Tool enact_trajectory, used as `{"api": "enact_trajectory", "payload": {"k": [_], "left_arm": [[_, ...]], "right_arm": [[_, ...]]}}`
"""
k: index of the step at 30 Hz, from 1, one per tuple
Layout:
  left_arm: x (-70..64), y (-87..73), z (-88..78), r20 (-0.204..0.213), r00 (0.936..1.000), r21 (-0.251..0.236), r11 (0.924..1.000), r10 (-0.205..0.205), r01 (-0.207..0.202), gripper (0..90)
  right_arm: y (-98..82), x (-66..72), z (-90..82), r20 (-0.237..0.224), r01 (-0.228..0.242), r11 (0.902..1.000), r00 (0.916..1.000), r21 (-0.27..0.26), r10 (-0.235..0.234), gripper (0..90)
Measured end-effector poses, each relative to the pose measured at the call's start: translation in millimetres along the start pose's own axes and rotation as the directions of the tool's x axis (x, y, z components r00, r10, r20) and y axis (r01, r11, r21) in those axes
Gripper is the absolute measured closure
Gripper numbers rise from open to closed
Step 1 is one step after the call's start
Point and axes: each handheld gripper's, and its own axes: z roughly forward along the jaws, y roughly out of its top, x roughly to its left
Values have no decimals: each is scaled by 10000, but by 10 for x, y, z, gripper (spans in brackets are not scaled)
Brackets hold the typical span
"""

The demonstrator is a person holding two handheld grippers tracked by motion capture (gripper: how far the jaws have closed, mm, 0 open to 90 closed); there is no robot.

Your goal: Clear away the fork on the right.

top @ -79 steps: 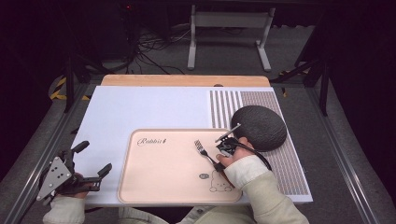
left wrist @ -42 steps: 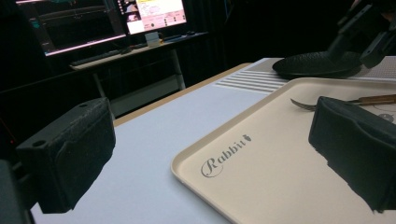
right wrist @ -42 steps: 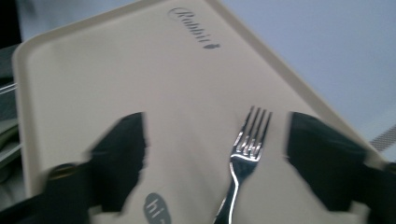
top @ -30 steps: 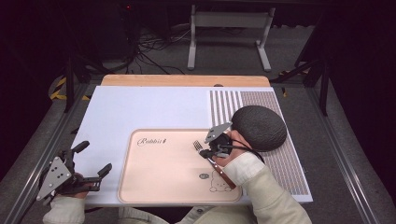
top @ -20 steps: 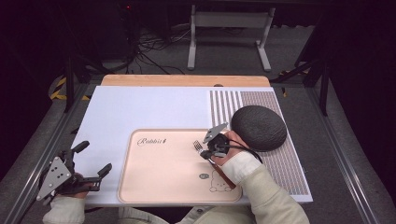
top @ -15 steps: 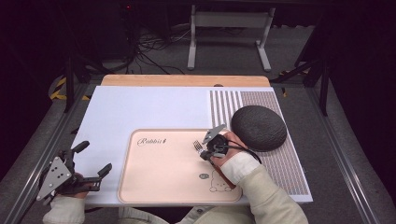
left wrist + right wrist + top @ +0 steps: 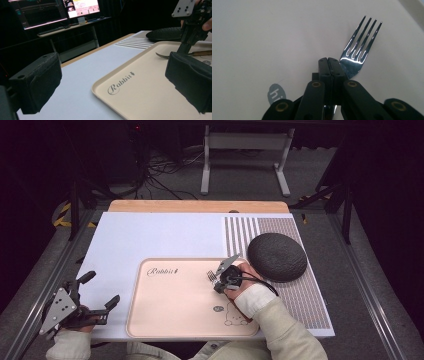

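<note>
Over the tray (image 7: 175, 315), the right tool (image 7: 223, 279) is clamped on the fork (image 7: 358, 48). At the tabletop's (image 7: 150, 235) left edge, the left tool (image 7: 100, 290) gapes, holding nothing.

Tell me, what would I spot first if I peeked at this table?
Probably the shiny fork, lying on the pink tray with the right gripper shut on its neck. Next, the dark round mat right of the tray, and the left gripper, open, at the table's near left corner.

fork (image 7: 359, 47) handle hidden (behind tool (image 7: 329, 66))
</note>
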Motion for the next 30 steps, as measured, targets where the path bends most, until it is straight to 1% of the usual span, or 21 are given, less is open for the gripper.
{"api": "enact_trajectory", "payload": {"k": [7,14,16,23,30], "left_arm": [[0,1,-4,4,10000,-10,10000,-15,15,12],[1,0,-3,5,10000,-7,10000,-12,12,12],[1,0,-3,10,10000,-2,10000,-10,10,12],[0,1,-1,0,10000,7,10000,12,-12,12],[2,-1,0,6,10000,2,10000,15,-15,12]], "right_arm": [[-4,-34,2,248,-206,9998,9995,8,206,900],[-37,-104,-22,593,-533,9986,9968,58,529,900],[-46,-115,-30,627,-604,9982,9962,46,600,900],[-103,-202,-66,882,-1087,9941,9902,-24,1085,900],[-148,-266,-96,1069,-1370,9905,9848,-84,1371,900]]}}
